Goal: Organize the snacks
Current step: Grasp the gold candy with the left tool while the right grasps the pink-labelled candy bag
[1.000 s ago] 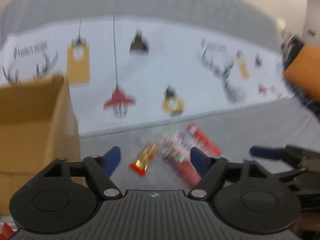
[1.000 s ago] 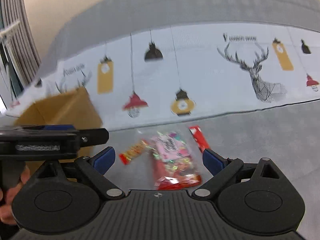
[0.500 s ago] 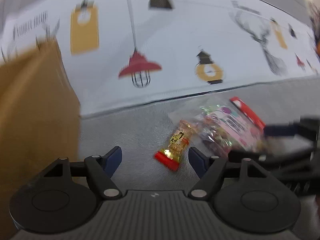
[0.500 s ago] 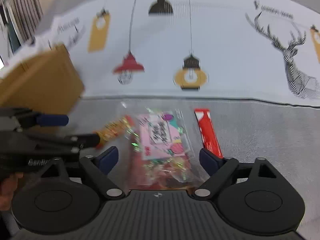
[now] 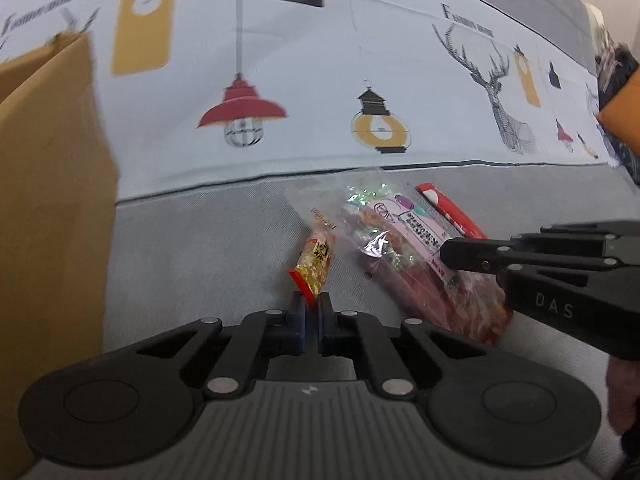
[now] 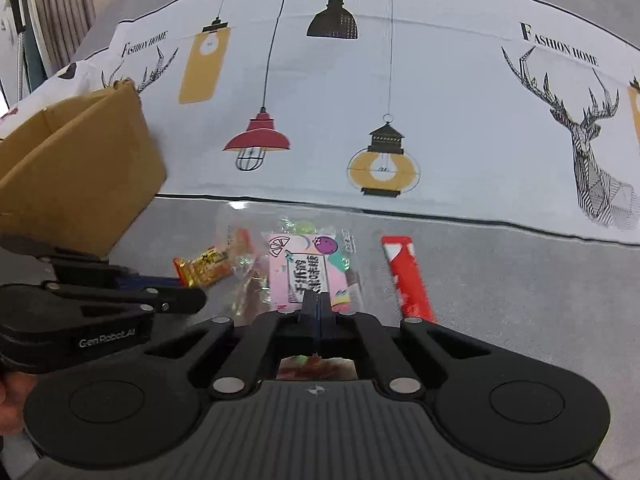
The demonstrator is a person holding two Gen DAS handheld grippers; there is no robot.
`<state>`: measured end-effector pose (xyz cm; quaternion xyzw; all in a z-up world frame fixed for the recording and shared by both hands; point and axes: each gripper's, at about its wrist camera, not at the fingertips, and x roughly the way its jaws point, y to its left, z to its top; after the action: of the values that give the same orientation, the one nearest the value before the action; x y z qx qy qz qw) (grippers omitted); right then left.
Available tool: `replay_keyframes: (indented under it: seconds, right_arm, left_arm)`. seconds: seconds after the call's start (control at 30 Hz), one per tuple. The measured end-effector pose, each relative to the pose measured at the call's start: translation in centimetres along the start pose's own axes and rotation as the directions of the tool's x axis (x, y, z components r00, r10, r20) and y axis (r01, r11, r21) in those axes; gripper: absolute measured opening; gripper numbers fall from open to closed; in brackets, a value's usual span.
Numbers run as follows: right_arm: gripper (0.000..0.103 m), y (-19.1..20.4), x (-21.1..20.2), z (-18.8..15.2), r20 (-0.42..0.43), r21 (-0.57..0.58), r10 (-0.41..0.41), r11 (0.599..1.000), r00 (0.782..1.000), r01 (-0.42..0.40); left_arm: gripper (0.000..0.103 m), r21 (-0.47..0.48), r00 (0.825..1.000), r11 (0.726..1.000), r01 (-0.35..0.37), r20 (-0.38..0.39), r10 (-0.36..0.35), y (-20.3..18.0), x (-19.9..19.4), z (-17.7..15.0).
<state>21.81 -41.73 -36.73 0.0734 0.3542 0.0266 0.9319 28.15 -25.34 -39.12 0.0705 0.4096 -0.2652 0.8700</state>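
Observation:
A small golden snack packet with red ends lies on the grey surface. My left gripper has its jaws closing, and they pinch the packet's near red end. Right of it lies a clear candy bag with a pink label. My right gripper is shut on the bag's film near the label. From the left wrist view the right gripper reaches in from the right onto the candy bag. A red stick pack lies apart on the right.
An open cardboard box stands close on the left, also in the right wrist view as the box. A pale cloth printed with lamps and deer covers the back. A hand holds the right gripper.
Both grippers came down onto the snacks and went from wide open to shut, the left on the golden packet's end, the right on the candy bag.

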Motion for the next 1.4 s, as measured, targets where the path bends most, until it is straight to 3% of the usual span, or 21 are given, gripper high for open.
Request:
replay_keyframes:
  seconds: [0.03, 0.1, 0.13, 0.17, 0.2, 0.37, 0.4, 0.43, 0.53, 0.67, 0.8, 0.93, 0.97, 1.0, 1.07, 1.1, 1.17, 1.27, 1.33, 1.4]
  right_arm:
    - [0.002, 0.2, -0.2, -0.2, 0.003, 0.012, 0.005, 1.0, 1.0, -0.005]
    - [0.027, 0.8, -0.4, -0.4, 0.011, 0.01, -0.031, 0.999, 0.999, 0.031]
    - [0.064, 1.1, -0.4, -0.4, 0.017, -0.002, -0.034, 0.999, 0.999, 0.034]
    - [0.095, 1.5, -0.2, -0.5, 0.018, -0.018, -0.025, 1.0, 1.0, 0.025]
    - [0.098, 1.7, 0.1, -0.5, 0.016, -0.034, -0.012, 0.999, 1.0, 0.012]
    - [0.085, 2.4, 2.2, -0.7, -0.027, -0.086, -0.05, 0.995, 0.998, 0.048]
    - [0.08, 2.4, 2.4, -0.7, -0.022, -0.097, -0.059, 0.994, 0.998, 0.057]
    - [0.068, 2.4, 2.5, -0.5, -0.015, -0.108, -0.065, 0.992, 0.998, 0.063]
    - [0.046, 2.5, 1.8, 0.0, 0.023, -0.101, -0.05, 0.994, 0.998, 0.052]
    - [0.033, 2.8, 1.2, 0.1, 0.035, -0.116, -0.04, 0.992, 0.999, 0.044]
    - [0.031, 2.3, -0.8, 0.8, 0.085, -0.065, -0.035, 0.997, 0.996, 0.041]
    - [0.032, 1.7, -4.1, 0.7, 0.093, 0.022, -0.055, 0.998, 0.994, 0.053]
    - [0.032, 1.5, -4.7, 0.4, 0.089, 0.042, -0.058, 0.998, 0.994, 0.054]
    - [0.032, 1.3, -5.3, 0.2, 0.085, 0.054, -0.066, 0.997, 0.994, 0.061]
    - [0.033, 0.8, -6.3, -0.2, 0.077, 0.076, -0.082, 0.994, 0.994, 0.076]
    - [0.033, 0.5, -6.6, -0.3, 0.078, 0.084, -0.082, 0.994, 0.994, 0.076]
    - [0.033, -0.4, -6.6, -0.7, 0.075, 0.09, -0.078, 0.993, 0.994, 0.072]
    - [0.034, -2.5, -5.4, -1.5, 0.018, 0.121, -0.067, 0.991, 0.998, 0.064]
    - [0.035, -3.6, -4.3, -1.6, -0.021, 0.139, -0.038, 0.99, 0.999, 0.04]
    - [0.052, -4.0, -3.2, -1.8, -0.044, 0.138, -0.039, 0.989, 0.998, 0.045]
  left_arm:
    - [0.005, -0.011, 1.0, 1.0, -0.009, -0.004, 0.009, 0.2, -0.4, -0.4]
    - [0.005, -0.027, 0.999, 0.999, -0.036, -0.002, 0.036, 0.5, -1.1, -1.0]
    - [0.005, -0.036, 0.999, 0.998, -0.046, 0.002, 0.046, 0.6, -1.4, -1.2]
    - [0.006, -0.029, 0.999, 0.998, -0.048, 0.008, 0.049, 0.6, -1.6, -1.4]
    - [0.006, -0.016, 0.999, 0.999, -0.047, 0.016, 0.048, 0.4, -1.6, -1.4]
    - [0.016, -0.03, 0.996, 0.996, -0.086, 0.037, 0.087, 0.3, -0.3, -0.7]
    - [0.016, -0.031, 0.994, 0.995, -0.091, 0.051, 0.093, 0.3, 0.0, -0.6]
    - [0.016, -0.029, 0.994, 0.995, -0.091, 0.061, 0.092, 0.2, 0.3, -0.3]
    - [0.0, -0.032, 0.997, 0.999, -0.04, 0.061, 0.042, 0.1, 0.6, 0.3]
    - [0.0, -0.033, 0.998, 0.999, -0.023, 0.049, 0.025, 0.0, 0.3, -0.1]
    - [0.0, -0.051, 0.998, 0.999, 0.0, 0.055, 0.002, -0.1, -1.5, -0.8]
    - [0.004, -0.047, 0.998, 0.998, -0.049, 0.044, 0.051, -0.5, -1.7, -0.2]
    - [0.015, -0.058, 0.997, 0.996, -0.069, 0.031, 0.071, -0.6, -1.3, 0.3]
    - [0.034, -0.071, 0.996, 0.994, -0.088, 0.018, 0.09, -0.6, -1.0, 0.8]
    - [0.051, -0.072, 0.992, 0.989, -0.128, 0.01, 0.129, -0.9, -0.2, 2.1]
    - [0.054, -0.061, 0.988, 0.986, -0.153, 0.011, 0.154, -1.2, 0.3, 2.7]
    - [0.054, -0.026, 0.976, 0.976, -0.216, -0.019, 0.216, -1.8, 1.7, 4.0]
    - [0.055, 0.024, 0.967, 0.967, -0.252, -0.044, 0.253, -2.4, 4.5, 5.2]
    - [0.053, 0.02, 0.969, 0.968, -0.249, 0.012, 0.248, -2.4, 5.3, 5.7]
    - [0.022, 0.058, 0.982, 0.98, -0.188, 0.03, 0.186, -2.7, 5.7, 5.9]
